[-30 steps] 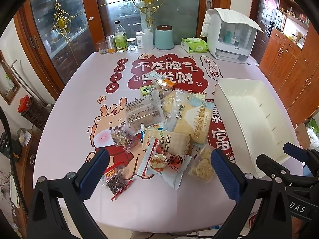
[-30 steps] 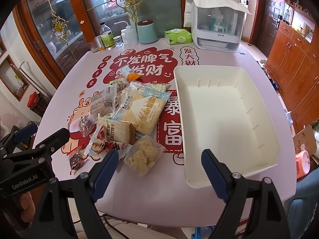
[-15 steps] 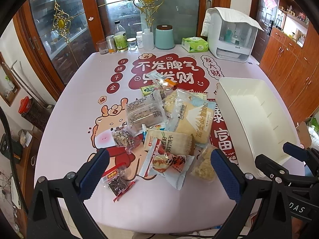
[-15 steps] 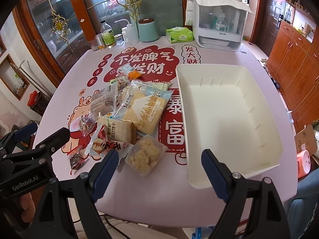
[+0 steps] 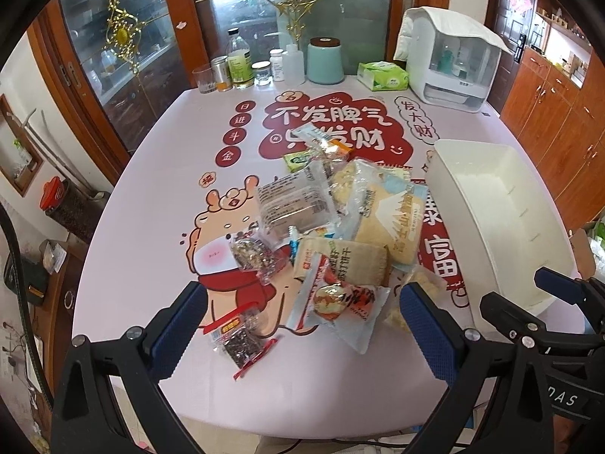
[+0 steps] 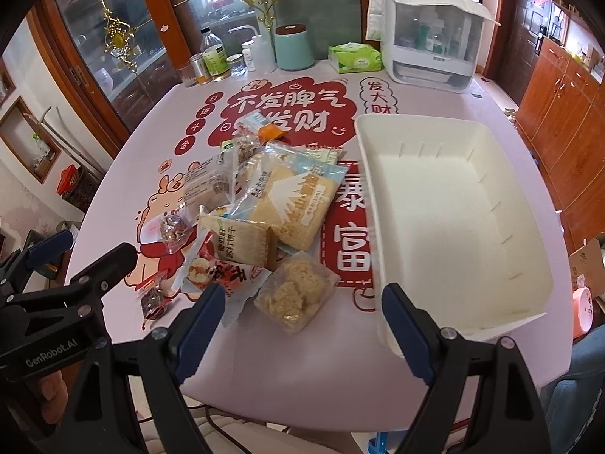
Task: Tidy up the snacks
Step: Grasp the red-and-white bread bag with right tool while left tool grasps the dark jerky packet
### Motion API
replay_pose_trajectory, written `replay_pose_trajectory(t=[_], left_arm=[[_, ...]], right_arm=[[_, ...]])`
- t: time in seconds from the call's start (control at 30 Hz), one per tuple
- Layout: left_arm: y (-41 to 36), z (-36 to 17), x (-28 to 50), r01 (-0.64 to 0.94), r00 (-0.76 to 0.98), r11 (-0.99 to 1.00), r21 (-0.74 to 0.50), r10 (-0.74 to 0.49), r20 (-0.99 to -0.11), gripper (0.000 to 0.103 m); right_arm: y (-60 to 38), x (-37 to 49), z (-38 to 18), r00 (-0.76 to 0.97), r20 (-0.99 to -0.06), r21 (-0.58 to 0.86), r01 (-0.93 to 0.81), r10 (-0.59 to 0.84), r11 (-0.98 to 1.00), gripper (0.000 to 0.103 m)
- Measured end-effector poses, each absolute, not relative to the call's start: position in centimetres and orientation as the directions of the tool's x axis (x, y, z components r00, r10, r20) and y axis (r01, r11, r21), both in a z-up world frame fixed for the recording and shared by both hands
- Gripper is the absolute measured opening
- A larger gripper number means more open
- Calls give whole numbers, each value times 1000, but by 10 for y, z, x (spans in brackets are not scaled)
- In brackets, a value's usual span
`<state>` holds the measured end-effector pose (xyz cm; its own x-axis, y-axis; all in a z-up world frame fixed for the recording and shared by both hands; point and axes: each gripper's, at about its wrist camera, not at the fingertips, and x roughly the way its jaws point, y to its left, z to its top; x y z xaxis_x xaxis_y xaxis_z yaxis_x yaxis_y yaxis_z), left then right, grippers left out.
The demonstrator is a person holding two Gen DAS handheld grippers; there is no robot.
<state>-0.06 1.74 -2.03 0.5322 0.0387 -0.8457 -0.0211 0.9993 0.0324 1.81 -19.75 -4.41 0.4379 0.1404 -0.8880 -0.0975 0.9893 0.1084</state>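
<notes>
Nearest the table edge, left gripper point(image 5: 300, 325) and right gripper point(image 6: 298, 321) both hover spread wide, holding nothing. Beyond them, snack pile point(image 6: 264, 204) untouched on table point(image 5: 151, 189); white bin point(image 6: 446, 204) alongside empty. Sorting not started.

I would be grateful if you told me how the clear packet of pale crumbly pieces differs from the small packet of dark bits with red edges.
The clear packet is larger and holds pale beige chunks; the small dark packet holds blackish bits and has red trim. The clear packet lies nearer the white bin; the dark packet lies at the pile's far side. Both lie flat on the table, untouched.
</notes>
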Motion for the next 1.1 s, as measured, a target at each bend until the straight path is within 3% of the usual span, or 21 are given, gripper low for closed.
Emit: replay_pose_trajectory(t=[0.47, 0.77, 1.1], left_arm=[[68, -37, -3, -115, 455, 993, 36, 85, -887, 101], [125, -73, 2, -184, 368, 982, -36, 34, -929, 101], [151, -135, -2, -69, 329, 995, -65, -39, -944, 101]], right_arm=[[-147, 29, -61, 360, -910, 142, -191, 204, 971, 86], [-122, 48, -84, 287, -927, 186, -204, 241, 961, 86], [-107, 75, -133, 241, -952, 137, -209, 186, 968, 86]])
